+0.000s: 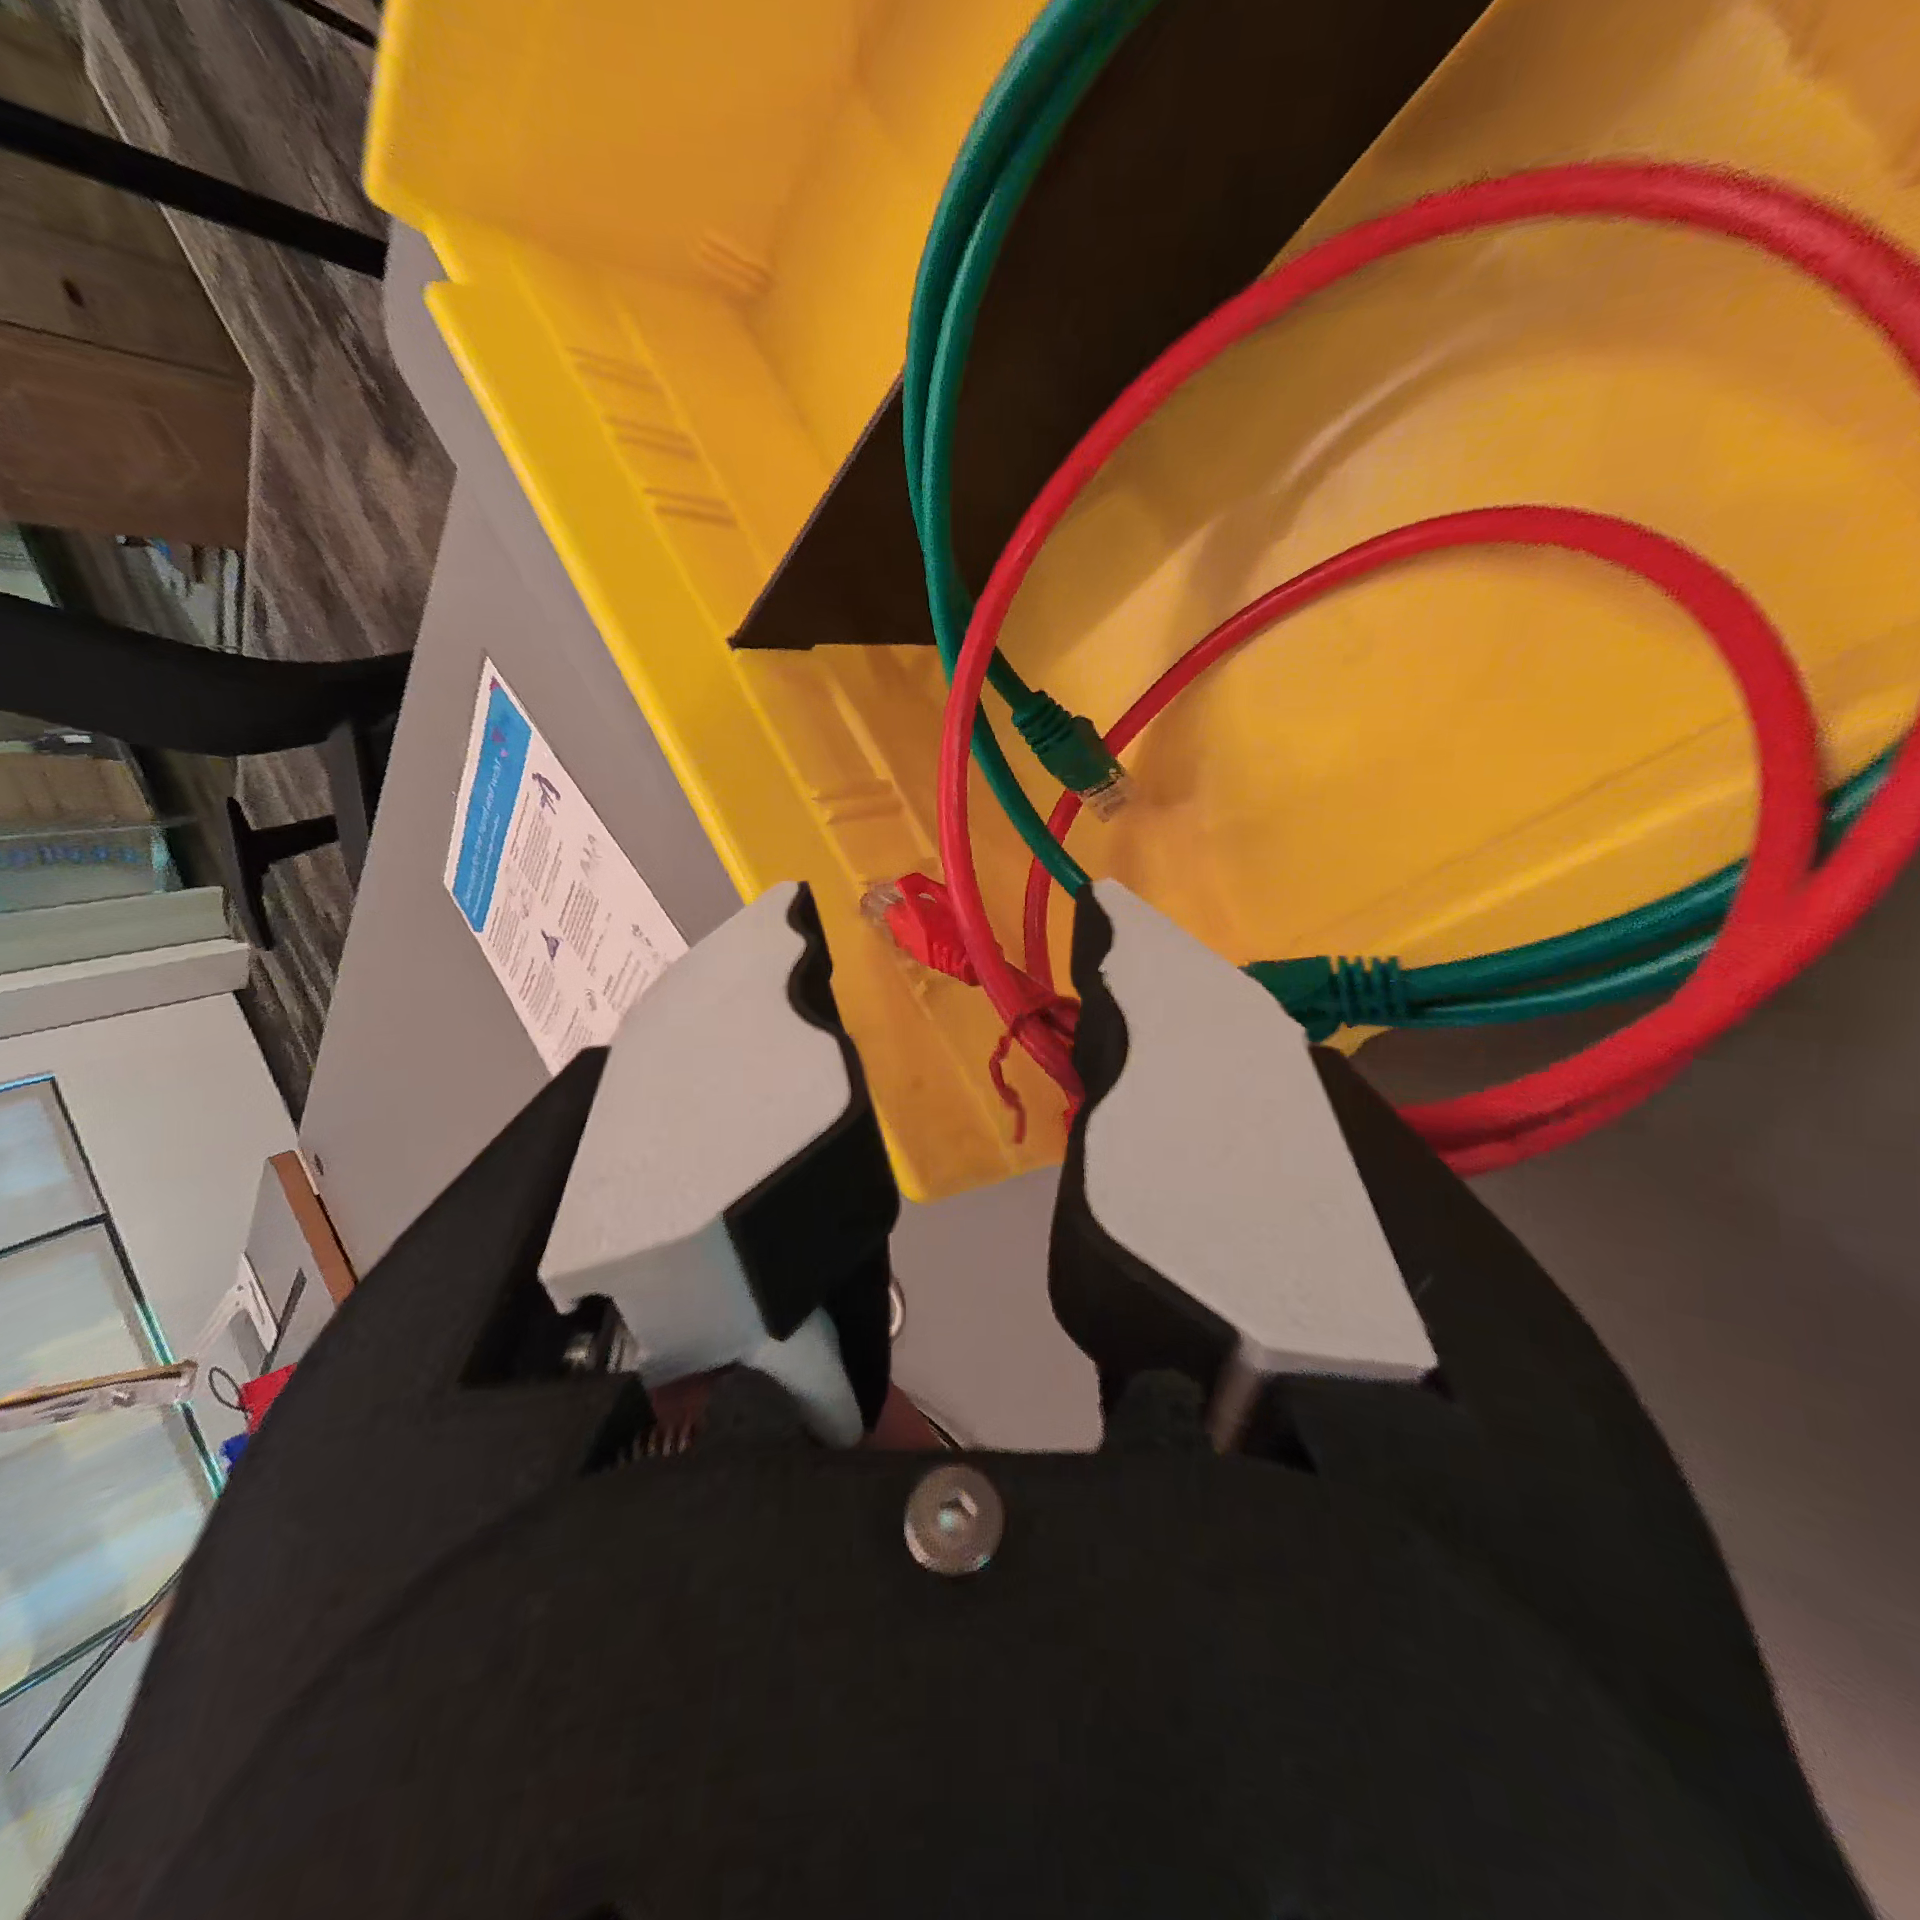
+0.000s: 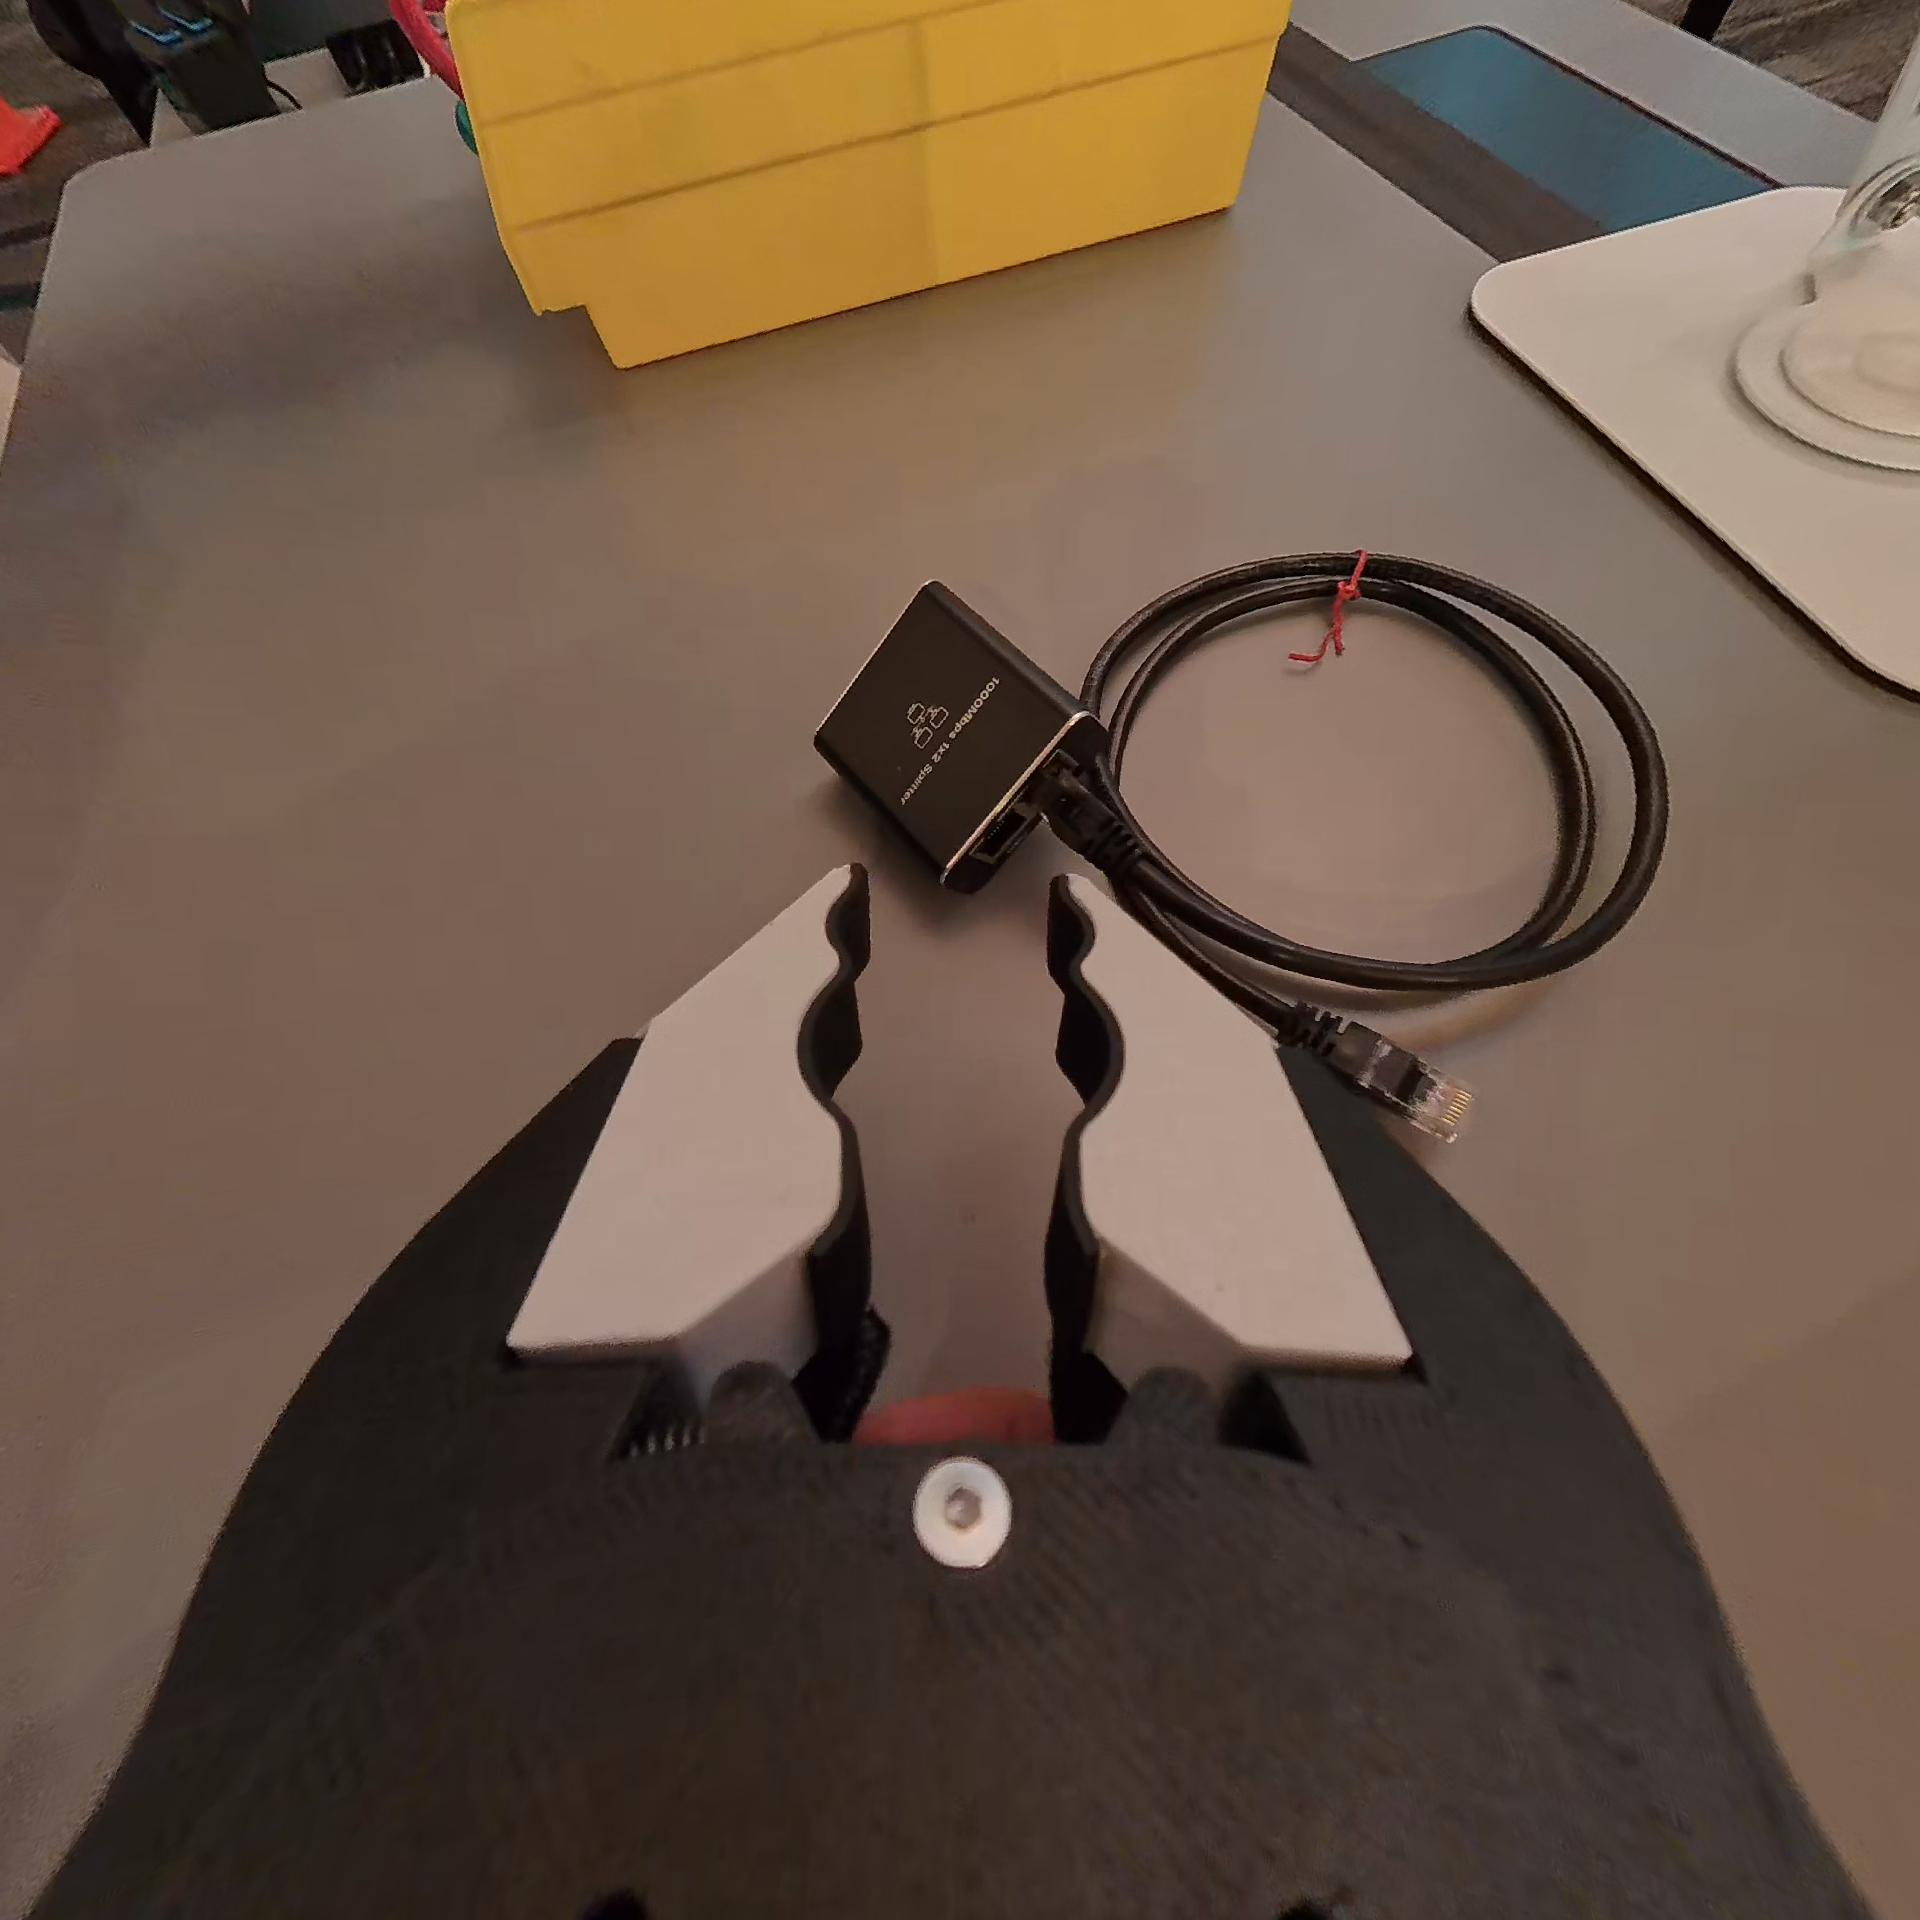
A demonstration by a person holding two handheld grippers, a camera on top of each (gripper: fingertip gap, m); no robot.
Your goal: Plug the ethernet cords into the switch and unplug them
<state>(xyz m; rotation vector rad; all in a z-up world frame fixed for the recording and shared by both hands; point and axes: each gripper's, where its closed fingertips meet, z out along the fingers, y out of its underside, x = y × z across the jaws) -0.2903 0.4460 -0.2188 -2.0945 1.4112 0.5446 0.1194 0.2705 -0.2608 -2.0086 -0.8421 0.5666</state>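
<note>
Switch (image 2: pixel 956 732): small black box, flat on the grey table (image 2: pixel 416 623), just ahead of the right gripper (image 2: pixel 956 894) and slightly to its right. Black ethernet cord (image 2: pixel 1538 935) has one end plugged into the switch's port face; it loops once on the table, bound by a red twist tie (image 2: pixel 1340 613). Its free plug (image 2: pixel 1392 1081) lies on the table beside the right finger. The neighbouring port appears empty.

Right gripper: released, jaws apart, bare table between them, touching nothing.

Left gripper (image 1: pixel 945 904): released too, jaws spread, poised over the rim of the yellow bin (image 1: pixel 675 260). Between the tips sit a red plug (image 1: pixel 920 920) and the tied section of the red cord (image 1: pixel 1558 187); whether a finger touches the cord cannot be told.

Left wrist view only: the bin's inside. The red cord is coiled in wide loops; the green cord (image 1: pixel 940 364) runs along a dark divider (image 1: pixel 1091 312), one green plug (image 1: pixel 1070 743) lying on the bin floor, another green boot (image 1: pixel 1340 987) next to the right finger. A printed sheet (image 1: pixel 540 862) lies on the table beside the bin.

Right wrist view only: the switch, the black cord, the bin's outer wall (image 2: pixel 873 156) at the table's far end. A white mat (image 2: pixel 1662 416) at the right edge carries a clear glass object (image 2: pixel 1860 260).

Room: wood-pattern floor (image 1: pixel 312 416) and dark furniture legs beyond the table.
</note>
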